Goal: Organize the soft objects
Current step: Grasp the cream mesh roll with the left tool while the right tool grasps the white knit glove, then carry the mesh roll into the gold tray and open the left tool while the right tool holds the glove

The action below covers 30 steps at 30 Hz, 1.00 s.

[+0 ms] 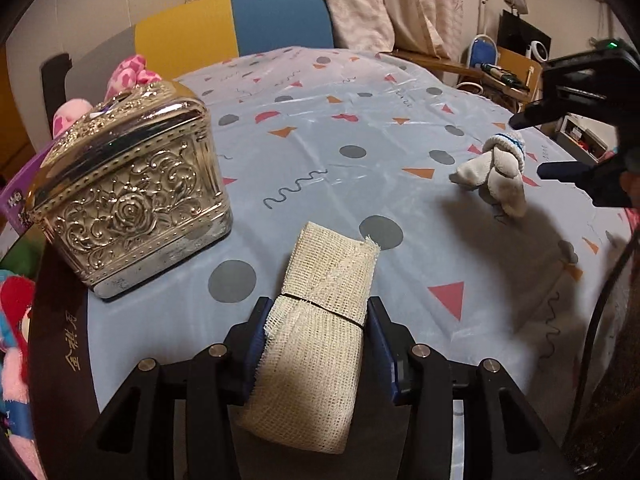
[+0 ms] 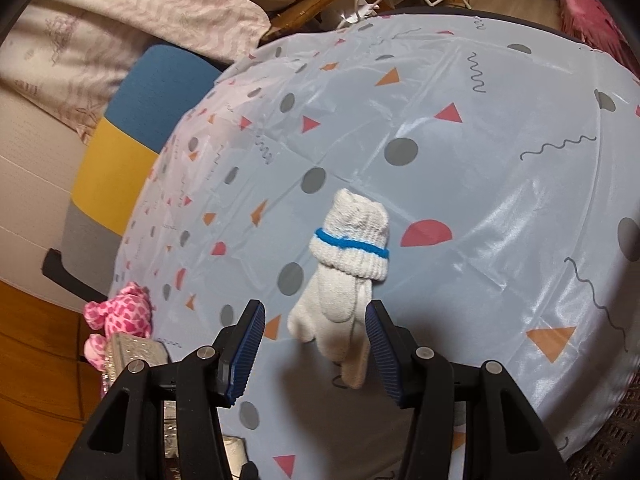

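Note:
My left gripper (image 1: 318,312) is shut on a cream gauze roll (image 1: 332,264) that sticks out forward over the patterned tablecloth (image 1: 340,120). An ornate silver box (image 1: 132,196) with its lid down stands just to the left of it. A rolled pair of white knit gloves with a blue band (image 2: 344,264) lies on the cloth. My right gripper (image 2: 315,312) hangs over them, open, with the glove fingers lying between its blue pads. In the left wrist view the gloves (image 1: 496,172) lie at the right, below the right gripper (image 1: 530,146).
A pink spotted plush (image 1: 128,72) sits behind the silver box at the table's edge. More plush toys (image 1: 16,320) lie off the table's dark rim (image 1: 60,320) at the left. A yellow and blue chair back (image 1: 240,20) stands behind the table.

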Available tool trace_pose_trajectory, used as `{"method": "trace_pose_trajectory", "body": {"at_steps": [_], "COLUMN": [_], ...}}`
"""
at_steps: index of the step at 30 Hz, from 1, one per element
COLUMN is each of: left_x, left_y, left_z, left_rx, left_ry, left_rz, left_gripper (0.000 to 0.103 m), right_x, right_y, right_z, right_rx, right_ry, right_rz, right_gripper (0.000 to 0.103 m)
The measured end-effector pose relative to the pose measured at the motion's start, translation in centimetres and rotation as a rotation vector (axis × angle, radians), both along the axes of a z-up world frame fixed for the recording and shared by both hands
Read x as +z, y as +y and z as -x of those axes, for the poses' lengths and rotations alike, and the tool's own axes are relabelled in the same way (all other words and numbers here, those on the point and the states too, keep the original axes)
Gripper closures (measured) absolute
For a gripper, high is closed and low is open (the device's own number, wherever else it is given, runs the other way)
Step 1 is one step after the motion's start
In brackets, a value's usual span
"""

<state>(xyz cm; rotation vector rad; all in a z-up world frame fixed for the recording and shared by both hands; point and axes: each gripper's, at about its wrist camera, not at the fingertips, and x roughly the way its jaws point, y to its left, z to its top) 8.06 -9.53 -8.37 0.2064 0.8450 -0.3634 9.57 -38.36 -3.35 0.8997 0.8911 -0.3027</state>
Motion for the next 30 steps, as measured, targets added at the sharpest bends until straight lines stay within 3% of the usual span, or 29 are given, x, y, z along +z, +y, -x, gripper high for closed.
{"method": "trace_pose_trajectory", "body": {"at_steps": [6,9,12,15,17,18,19,22,24,27,30], "left_x": [-0.1,-0.1,0.0,0.0,0.0,0.0,0.0,0.1,0.1,0.1,0.1], "left_y": [0.8,0.8,1.0,1.2,1.3,1.4,1.5,1.7,1.7,1.9,1.8], "left_z": [0.0,0.1,0.1,0.3,0.6,0.7,0.8,0.9,1.1,1.2,1.3], "left_rx": [-0.006,-0.010,-0.009,-0.007,-0.006,-0.005,-0.003,0.001,0.004,0.007,0.010], "left_ry": [0.010,0.004,0.005,0.002,0.000,0.000,0.001,0.005,0.003,0.006,0.000], "left_rz": [0.044,0.054,0.068,0.069,0.072,0.075,0.079,0.091,0.088,0.090,0.084], "left_gripper": [0.055,0.055,0.055,0.055,0.055,0.055,0.055,0.055,0.055,0.055,0.055], "right_x": [-0.7,-1.4,-1.9,-2.6,-3.0,-3.0,-2.9,-2.6,-3.3,-3.8,-4.3], "right_y": [-0.4,-0.9,-0.7,0.7,2.2,3.4,4.4,8.5,11.0,11.6,10.4], "right_z": [-0.3,-1.1,-3.1,-6.0,-7.5,-8.1,-8.4,-8.6,-8.7,-8.6,-8.6], "right_rx": [-0.028,-0.034,0.004,0.087,0.202,0.278,0.327,0.545,0.668,0.704,0.666], "right_ry": [0.072,0.123,0.169,0.210,0.206,0.203,0.197,0.141,0.158,0.171,0.168], "right_rz": [0.029,0.038,0.064,0.166,0.225,0.268,0.301,0.311,0.303,0.309,0.223], "right_gripper": [0.038,0.038,0.038,0.037,0.047,0.071,0.085,0.086,0.086,0.086,0.087]}}
